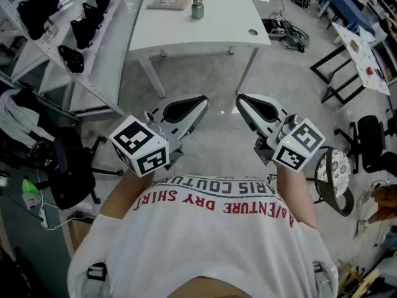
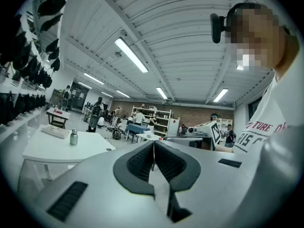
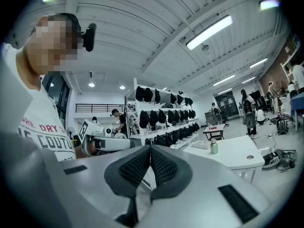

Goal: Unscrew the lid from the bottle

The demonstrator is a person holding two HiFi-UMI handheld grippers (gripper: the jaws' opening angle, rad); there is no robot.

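While both pressed together and empty, left gripper and right gripper hover well short of small silver metal bottle on white rectangular table.

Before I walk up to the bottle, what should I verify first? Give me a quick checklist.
1. The small silver metal bottle stands upright on the white table: ok.
2. Its lid is on: ok.
3. The left gripper is empty, jaws together: ok.
4. The right gripper is empty, jaws together: ok.
5. Bottle within reach: not ok, the table stands well ahead of both grippers.
6. Lid tightness: cannot tell.
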